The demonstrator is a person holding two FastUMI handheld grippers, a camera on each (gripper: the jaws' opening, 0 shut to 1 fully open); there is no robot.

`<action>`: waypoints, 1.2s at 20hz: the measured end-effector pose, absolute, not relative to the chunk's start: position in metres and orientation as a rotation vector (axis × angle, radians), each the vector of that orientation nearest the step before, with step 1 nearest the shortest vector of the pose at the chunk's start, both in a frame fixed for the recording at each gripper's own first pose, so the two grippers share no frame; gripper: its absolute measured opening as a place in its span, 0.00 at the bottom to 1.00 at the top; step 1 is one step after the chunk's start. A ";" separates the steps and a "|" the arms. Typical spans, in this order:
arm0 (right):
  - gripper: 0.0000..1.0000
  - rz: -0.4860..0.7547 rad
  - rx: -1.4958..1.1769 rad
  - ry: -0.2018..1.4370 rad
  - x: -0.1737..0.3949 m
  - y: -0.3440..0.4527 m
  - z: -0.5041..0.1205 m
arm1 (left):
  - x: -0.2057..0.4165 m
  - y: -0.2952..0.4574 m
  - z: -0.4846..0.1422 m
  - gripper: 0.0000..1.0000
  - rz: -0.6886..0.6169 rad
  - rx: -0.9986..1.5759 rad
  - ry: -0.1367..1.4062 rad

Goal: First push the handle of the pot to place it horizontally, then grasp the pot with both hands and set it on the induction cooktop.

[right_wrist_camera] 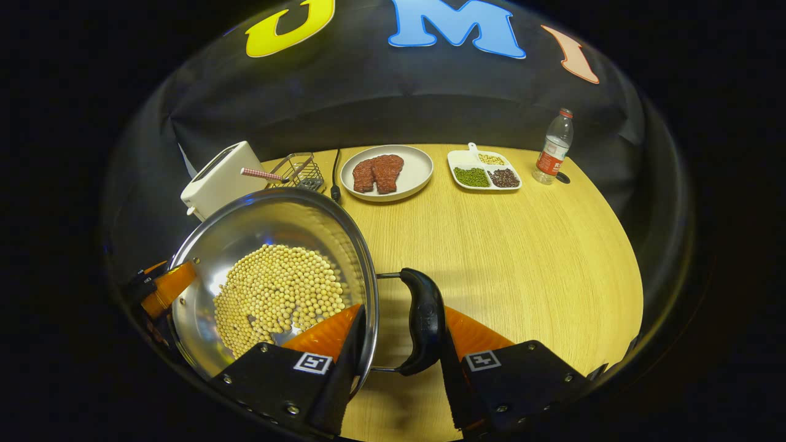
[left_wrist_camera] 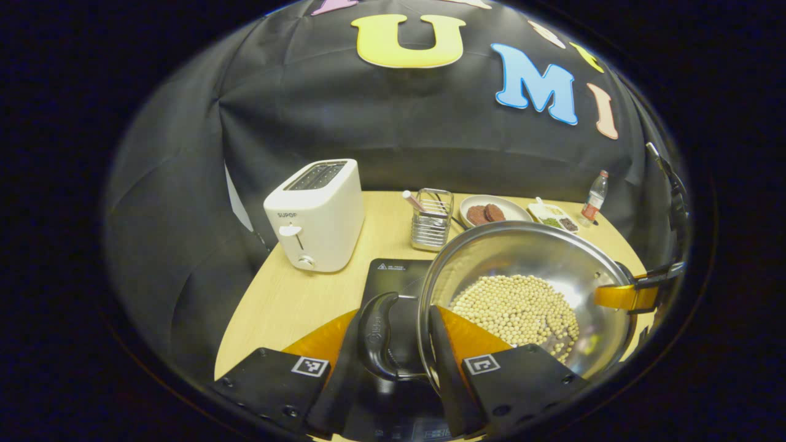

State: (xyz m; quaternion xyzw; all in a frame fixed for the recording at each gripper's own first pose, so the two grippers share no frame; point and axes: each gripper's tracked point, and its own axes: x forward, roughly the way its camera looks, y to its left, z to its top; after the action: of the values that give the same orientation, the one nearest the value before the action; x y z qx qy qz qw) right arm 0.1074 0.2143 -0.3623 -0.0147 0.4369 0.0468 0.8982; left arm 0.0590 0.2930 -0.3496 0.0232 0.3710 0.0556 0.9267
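Here the wooden worktop [right_wrist_camera: 522, 245] is carrying a black induction cooktop [left_wrist_camera: 393, 276], and above it the shiny steel pot [left_wrist_camera: 522, 258] is hanging, tilted, holding pale round beans [right_wrist_camera: 276, 288] — the left tongs [left_wrist_camera: 393, 344] and right tongs [right_wrist_camera: 399, 344] are each clamping a black side handle [right_wrist_camera: 424, 319].

A round, light wooden table [right_wrist_camera: 522, 245] is set against a black cloth wall [right_wrist_camera: 381, 104], which is draped in folds behind and around it. The tabletop is lit warmly from above, and soft shadows are cast on the wood grain. The cloth is left dim.
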 end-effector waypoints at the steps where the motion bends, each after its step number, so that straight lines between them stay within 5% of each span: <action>1: 0.64 0.096 -0.031 0.905 0.109 0.218 -0.364 | 0.060 0.297 -0.353 0.63 0.112 0.044 0.767; 24: 0.64 0.093 -0.028 0.942 0.114 0.267 -0.390 | 0.077 0.349 -0.391 0.66 0.103 0.012 0.772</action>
State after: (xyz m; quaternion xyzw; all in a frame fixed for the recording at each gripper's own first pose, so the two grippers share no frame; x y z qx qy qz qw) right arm 0.1139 0.2674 -0.3899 -0.0136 0.4536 0.0447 0.8900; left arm 0.0769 0.3490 -0.3907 0.0057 0.3762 0.0500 0.9252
